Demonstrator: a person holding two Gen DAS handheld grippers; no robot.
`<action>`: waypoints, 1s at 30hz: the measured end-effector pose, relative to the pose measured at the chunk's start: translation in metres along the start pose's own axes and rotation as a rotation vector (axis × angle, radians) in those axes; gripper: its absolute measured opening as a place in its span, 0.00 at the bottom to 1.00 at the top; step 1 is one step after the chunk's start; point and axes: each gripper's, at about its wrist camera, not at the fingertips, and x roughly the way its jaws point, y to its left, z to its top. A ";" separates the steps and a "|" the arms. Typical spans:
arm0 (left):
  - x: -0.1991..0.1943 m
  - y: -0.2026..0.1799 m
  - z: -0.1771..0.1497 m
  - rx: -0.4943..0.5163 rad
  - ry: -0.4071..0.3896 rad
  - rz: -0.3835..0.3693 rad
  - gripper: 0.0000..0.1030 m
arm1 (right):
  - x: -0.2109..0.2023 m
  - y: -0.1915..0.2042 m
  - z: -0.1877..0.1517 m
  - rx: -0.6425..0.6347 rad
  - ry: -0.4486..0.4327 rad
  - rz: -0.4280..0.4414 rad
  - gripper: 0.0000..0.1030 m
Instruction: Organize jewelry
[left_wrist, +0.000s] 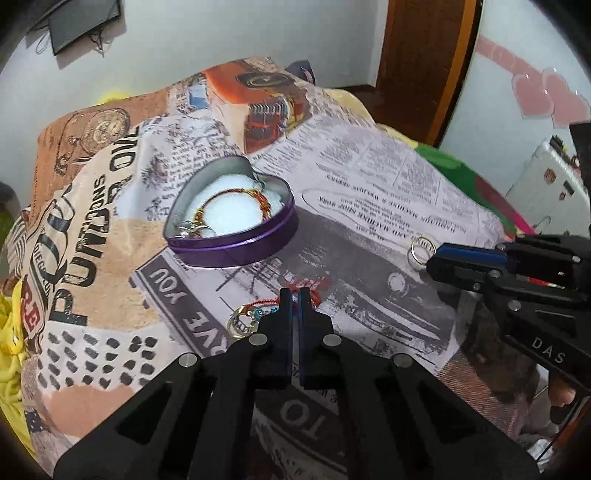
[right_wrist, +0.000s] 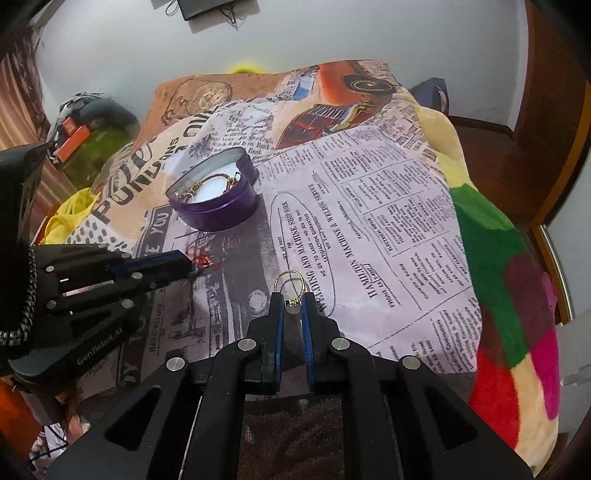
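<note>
1. At the left of the newsprint-patterned cloth (left_wrist: 369, 177) sits the purple heart-shaped tin (left_wrist: 232, 218), open, with a white pad inside and a gold-and-red bracelet (left_wrist: 236, 201) already lying in it. This looks like the place where the pieces are being gathered.

2. Near the middle, the left tongs (left_wrist: 294, 295) are clenched on a thin red thread bracelet (left_wrist: 314, 291), with its glassy charms (left_wrist: 243, 321) trailing on the cloth just to the left. The risk here: the thread is very fine, so the hold may be on only a strand or two. A quick lift could let it slide out, or the dangling charms could snag in a fold of the cloth and pull it free.

3. Further right, the right tongs (right_wrist: 293, 295) are clamped on the small chain end of a gold ring-shaped earring (right_wrist: 290, 282), whose loop pokes out ahead of the tips, well apart from the tin. The grip looks to be at the very tips, so the piece could swivel or drop on the way over.

4. Both tongs head for one small tin. If they arrive together they may bump each other or nudge the light tin across the soft cloth, and the thread could tangle with the bracelet already inside.
</note>
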 end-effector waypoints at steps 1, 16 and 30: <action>-0.004 0.002 0.000 -0.008 -0.009 -0.002 0.00 | -0.002 0.001 0.000 -0.003 -0.005 -0.002 0.08; -0.053 0.010 0.000 -0.041 -0.045 -0.071 0.14 | -0.035 0.013 0.002 -0.019 -0.063 -0.017 0.08; 0.016 0.003 -0.008 -0.148 0.096 -0.093 0.41 | -0.025 -0.011 0.001 0.017 -0.048 -0.038 0.08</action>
